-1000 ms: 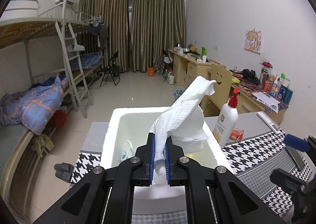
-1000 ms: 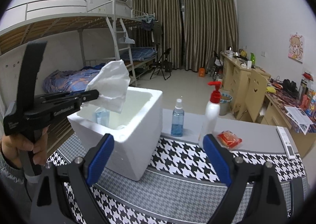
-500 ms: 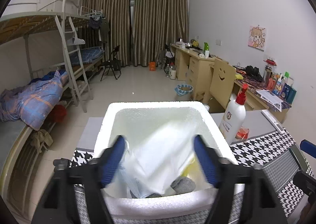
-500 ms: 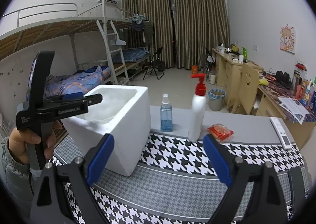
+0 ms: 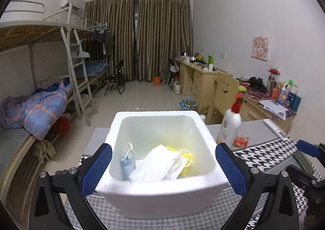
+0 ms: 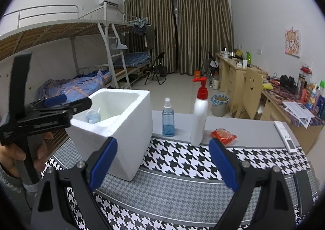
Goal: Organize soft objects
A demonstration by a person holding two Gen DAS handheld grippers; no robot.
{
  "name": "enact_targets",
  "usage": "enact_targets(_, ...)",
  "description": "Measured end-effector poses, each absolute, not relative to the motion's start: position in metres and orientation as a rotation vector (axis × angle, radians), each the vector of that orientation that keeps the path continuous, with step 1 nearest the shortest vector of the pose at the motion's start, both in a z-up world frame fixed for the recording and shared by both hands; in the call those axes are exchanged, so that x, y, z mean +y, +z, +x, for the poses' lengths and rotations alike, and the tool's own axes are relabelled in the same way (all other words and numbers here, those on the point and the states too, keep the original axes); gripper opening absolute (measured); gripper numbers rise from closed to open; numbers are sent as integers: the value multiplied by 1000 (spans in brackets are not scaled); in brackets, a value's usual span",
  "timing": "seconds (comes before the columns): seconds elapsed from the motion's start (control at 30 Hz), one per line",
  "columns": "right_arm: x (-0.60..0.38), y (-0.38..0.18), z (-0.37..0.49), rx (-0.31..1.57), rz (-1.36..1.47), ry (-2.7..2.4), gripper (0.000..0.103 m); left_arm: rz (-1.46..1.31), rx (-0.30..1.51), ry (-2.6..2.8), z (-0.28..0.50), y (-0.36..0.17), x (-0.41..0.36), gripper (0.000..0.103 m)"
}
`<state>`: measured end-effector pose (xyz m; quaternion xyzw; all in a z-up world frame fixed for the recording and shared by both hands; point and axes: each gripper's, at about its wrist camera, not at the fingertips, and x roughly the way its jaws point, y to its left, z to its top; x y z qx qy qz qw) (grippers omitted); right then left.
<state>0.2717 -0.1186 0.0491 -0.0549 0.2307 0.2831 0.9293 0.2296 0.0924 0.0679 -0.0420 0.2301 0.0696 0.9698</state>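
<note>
Left gripper [image 5: 162,166] hangs spread wide over the foam box [image 5: 162,193], empty. Inside lie the white tissue [image 5: 160,167], a blue mask [image 5: 128,163] and something yellow [image 5: 185,166]. Right gripper [image 6: 162,162] gapes too, holding nothing, above the houndstooth cloth [image 6: 182,181]. At the table's far edge: spray bottle [image 6: 168,118], pump bottle [image 6: 200,114], orange packet [image 6: 223,134]. Beyond, bunk beds [image 6: 85,51] and curtains [image 6: 182,33].
</note>
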Motion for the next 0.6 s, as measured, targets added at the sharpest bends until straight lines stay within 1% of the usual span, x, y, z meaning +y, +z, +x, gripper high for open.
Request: enact_targets(0.6, -133, 67, 232, 418, -86, 596, 94, -64, 324, 150, 155, 93, 67, 102)
